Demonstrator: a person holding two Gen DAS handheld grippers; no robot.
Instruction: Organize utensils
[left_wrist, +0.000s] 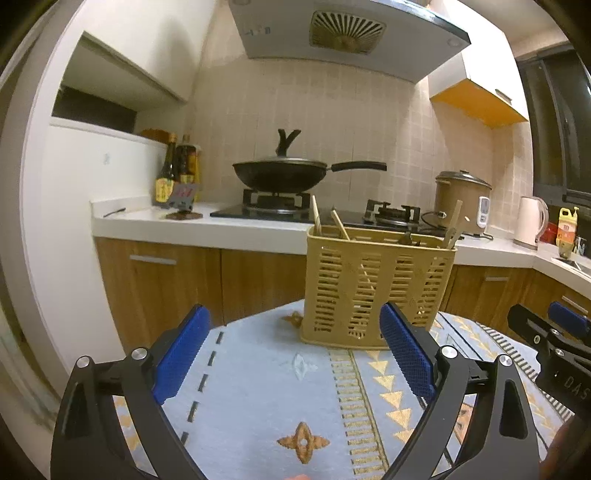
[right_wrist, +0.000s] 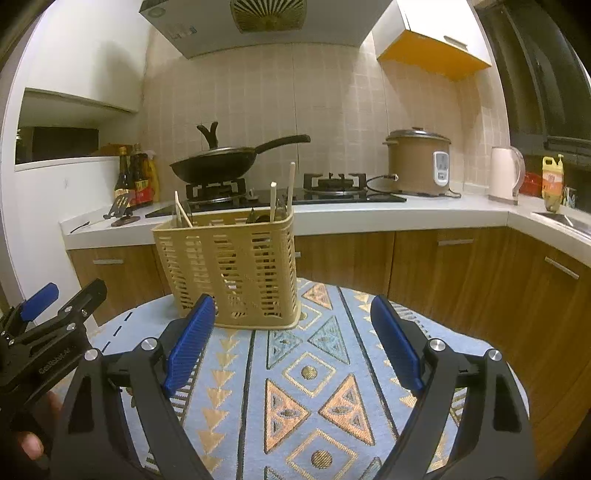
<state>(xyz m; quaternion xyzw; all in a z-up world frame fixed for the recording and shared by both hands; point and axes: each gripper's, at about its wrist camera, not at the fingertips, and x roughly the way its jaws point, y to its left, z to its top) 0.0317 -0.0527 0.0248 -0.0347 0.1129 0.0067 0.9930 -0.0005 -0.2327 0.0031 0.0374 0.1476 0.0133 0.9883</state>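
A tan slotted utensil basket (left_wrist: 376, 284) (right_wrist: 229, 266) stands upright at the far end of a round table with a blue patterned cloth (left_wrist: 258, 387) (right_wrist: 314, 387). Wooden chopsticks (left_wrist: 316, 216) (right_wrist: 291, 186) and dark utensils stick up out of it. My left gripper (left_wrist: 295, 350) is open, low over the cloth, short of the basket, with nothing between its blue pads. My right gripper (right_wrist: 291, 339) is open too, just right of the basket and nearer me, empty. Each gripper shows at the edge of the other's view.
Behind the table runs a white kitchen counter (right_wrist: 369, 218) over wooden cabinets. On it are a gas hob with a black wok (left_wrist: 284, 173), sauce bottles (left_wrist: 177, 166), a rice cooker (right_wrist: 419, 162) and a white kettle (right_wrist: 504, 177). A sink lies at the far right.
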